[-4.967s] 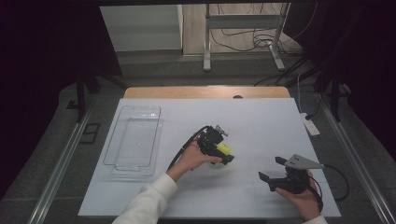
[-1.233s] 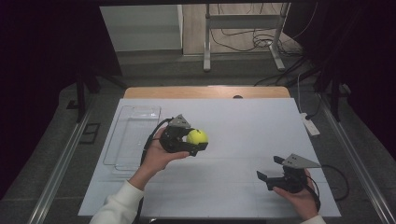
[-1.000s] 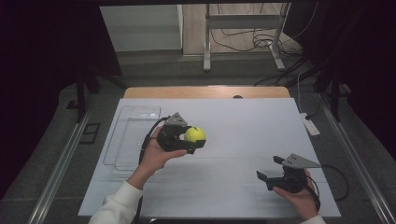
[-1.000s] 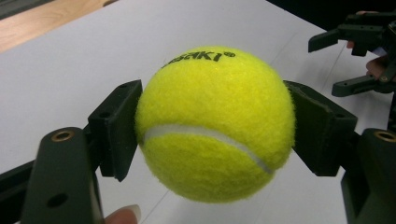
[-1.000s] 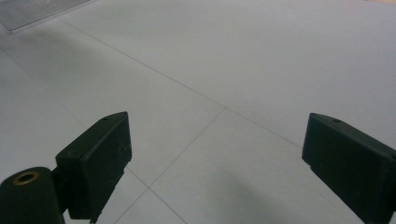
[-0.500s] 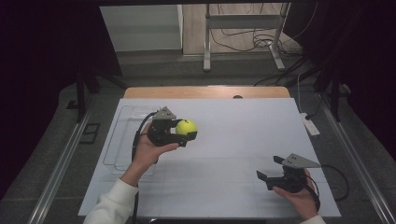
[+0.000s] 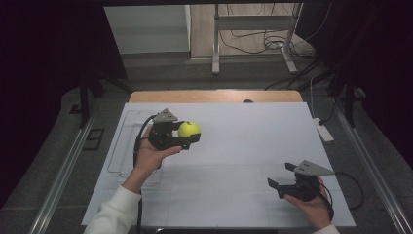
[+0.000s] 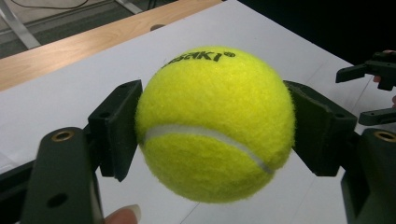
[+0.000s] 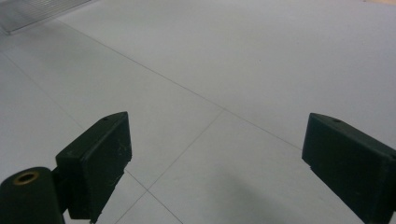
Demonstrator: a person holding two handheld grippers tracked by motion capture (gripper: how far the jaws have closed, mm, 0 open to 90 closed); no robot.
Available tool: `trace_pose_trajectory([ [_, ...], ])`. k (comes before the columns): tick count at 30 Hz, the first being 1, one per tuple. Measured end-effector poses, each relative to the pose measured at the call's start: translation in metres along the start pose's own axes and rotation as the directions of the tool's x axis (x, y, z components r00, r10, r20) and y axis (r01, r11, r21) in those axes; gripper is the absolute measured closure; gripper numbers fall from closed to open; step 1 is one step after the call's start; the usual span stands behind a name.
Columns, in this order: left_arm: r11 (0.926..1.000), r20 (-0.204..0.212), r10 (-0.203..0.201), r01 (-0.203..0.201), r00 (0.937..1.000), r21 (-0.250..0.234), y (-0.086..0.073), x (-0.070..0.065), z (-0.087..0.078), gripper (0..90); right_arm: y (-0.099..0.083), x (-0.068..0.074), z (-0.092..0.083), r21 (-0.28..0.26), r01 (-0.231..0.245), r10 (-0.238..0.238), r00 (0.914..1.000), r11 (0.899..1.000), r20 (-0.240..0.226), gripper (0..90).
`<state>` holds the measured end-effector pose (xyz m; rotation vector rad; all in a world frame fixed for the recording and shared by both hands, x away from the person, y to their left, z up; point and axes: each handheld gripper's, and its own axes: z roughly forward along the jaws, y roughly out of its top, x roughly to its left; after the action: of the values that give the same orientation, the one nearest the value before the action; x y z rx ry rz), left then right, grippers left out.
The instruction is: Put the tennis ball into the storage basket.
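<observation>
Ball [image 7: 189, 129] sits left of centre in the high view, held above the tabletop [image 7: 253, 146] and clamped across its widest part by the left tool [image 7: 191, 136]; a felted yellow tennis ball should be light, springy and a little yielding, with a nap that grips rubber pads well, so it is neither slippery nor fragile, and the hold across the middle looks the right one, since a grip off-centre would likely squeeze it out; the left gripper view shows the pads pressed to both flanks, the white seam and black lettering; the high view adds the clear tray [image 7: 127, 141] just left of that hand; the right tool [image 7: 281, 176], lower right, rests with jaws apart and nothing between them, as the right gripper view confirms.
</observation>
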<state>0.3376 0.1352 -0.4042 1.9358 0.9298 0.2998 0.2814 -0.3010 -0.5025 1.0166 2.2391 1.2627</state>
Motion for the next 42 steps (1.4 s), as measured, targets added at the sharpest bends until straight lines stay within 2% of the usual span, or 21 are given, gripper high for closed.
trace_pose_trajectory([
  [22, 0.997, -0.069, -0.056, 0.053, 0.996, -0.056, -0.007, 0.026, -0.024, 26.2, 0.001, 0.0, 0.001, -0.002, -0.002, 0.002, 1.0, 1.0, 0.002, 8.9],
  [30, 0.9949, -0.093, -0.08, 0.073, 0.9925, -0.069, -0.009, 0.034, -0.028, 26.2, 0.001, 0.001, 0.001, -0.002, 0.001, -0.001, 1.0, 1.0, 0.006, 8.9],
  [42, 0.9884, -0.139, -0.129, 0.117, 0.9818, -0.097, -0.014, 0.052, -0.038, 26.2, 0.001, 0.001, 0.001, 0.001, -0.002, 0.002, 1.0, 1.0, 0.007, 9.0],
])
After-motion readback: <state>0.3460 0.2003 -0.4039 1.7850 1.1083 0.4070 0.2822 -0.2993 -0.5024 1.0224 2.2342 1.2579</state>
